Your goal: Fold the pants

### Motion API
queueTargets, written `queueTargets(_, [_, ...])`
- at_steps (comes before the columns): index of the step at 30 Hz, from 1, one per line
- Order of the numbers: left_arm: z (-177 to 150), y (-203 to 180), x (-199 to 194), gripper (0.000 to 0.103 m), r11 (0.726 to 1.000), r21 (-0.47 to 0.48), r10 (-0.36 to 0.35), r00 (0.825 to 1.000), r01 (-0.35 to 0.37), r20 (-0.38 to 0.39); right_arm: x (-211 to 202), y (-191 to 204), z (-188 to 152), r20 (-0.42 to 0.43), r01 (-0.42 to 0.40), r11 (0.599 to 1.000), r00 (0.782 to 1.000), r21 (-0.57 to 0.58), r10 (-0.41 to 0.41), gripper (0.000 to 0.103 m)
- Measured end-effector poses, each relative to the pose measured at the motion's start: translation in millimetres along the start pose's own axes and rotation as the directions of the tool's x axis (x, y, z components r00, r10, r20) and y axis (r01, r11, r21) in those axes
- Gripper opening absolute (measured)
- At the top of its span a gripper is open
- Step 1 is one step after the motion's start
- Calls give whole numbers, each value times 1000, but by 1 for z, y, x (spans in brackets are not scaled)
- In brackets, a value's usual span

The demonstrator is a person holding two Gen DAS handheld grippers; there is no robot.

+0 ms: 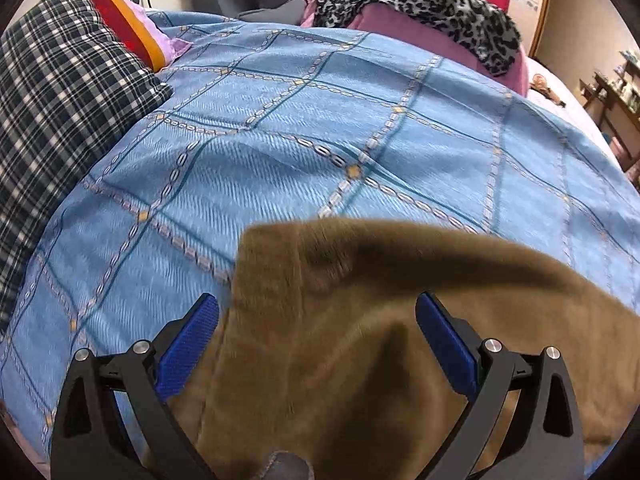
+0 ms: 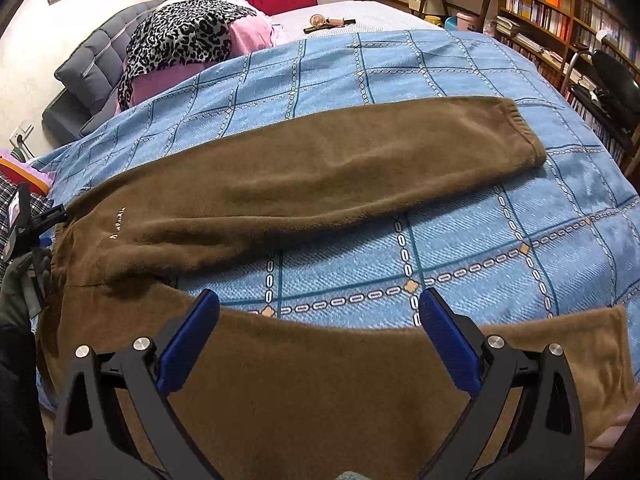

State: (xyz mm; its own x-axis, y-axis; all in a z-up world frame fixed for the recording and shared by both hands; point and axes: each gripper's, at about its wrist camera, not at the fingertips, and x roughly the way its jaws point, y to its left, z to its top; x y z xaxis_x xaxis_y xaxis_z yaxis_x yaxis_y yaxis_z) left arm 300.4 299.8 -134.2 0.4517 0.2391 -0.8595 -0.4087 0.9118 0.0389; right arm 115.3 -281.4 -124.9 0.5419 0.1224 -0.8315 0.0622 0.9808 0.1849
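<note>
Nearby, leopard-print cloth and perhaps a plaid pillow flank the pants.

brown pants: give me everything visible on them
The brown pants look like thick fuzzy fleece, with a small light logo near the waist and an elastic cuff on the far leg. They lie spread on the blue patterned bedspread, legs apart in a V: the far leg stretched out flat, the near leg under the open right hand-held gripper. The open left hand-held gripper hovers over the rumpled waist end.
</note>
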Motion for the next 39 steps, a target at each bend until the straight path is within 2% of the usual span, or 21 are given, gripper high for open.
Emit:
queueTargets(5, [18,-1,20,98,1000,16,0,1000,-1,11,16,0,8,-16,-5,1000,1000,4,5,100])
queueTargets(8, [25,2,34,98,1000,5,-13,1000,13,-10,22,1,13,-19,-13,1000,1000,4,13,100])
queueTargets(13, [25,6,50,98,998,-15,-56,998,55,-41,26,3,17,-14,-22,1000,1000,4,22,100])
queueTargets(17, [21,7,52,97,997,-19,-70,997,70,-35,30,1,19,-9,-28,1000,1000,11,28,100])
queueTargets(19, [20,7,51,89,996,-12,-85,996,85,-38,30,1,19,4,-39,999,999,7,39,100])
queueTargets(21, [19,3,45,70,995,8,-98,995,99,-33,28,0,21,50,-60,998,997,-3,60,100])
queueTargets(22, [18,2,42,66,994,16,-107,994,108,-33,28,-1,23,75,-64,998,995,-11,65,100])
queueTargets(23, [17,1,37,55,991,20,-129,991,130,-32,27,-4,26,102,-66,998,992,-14,67,100])
queueTargets(24, [15,1,33,46,987,17,-156,987,157,-30,28,-9,30,125,-56,998,991,-9,57,100])
queueTargets(27, [8,7,16,39,972,-6,-233,972,233,-7,36,-24,43,119,-12,1000,993,25,9,100])
queueTargets(32, [-9,17,-30,38,939,23,-345,936,344,73,56,-72,70,61,-30,987,998,157,21,100])
queueTargets(35, [-21,19,-64,37,921,82,-387,914,380,118,67,-96,88,42,-16,977,999,212,7,100])
queueTargets(39, [-35,18,-98,37,907,148,-415,897,395,150,77,-121,108,38,1,967,999,256,-11,100])
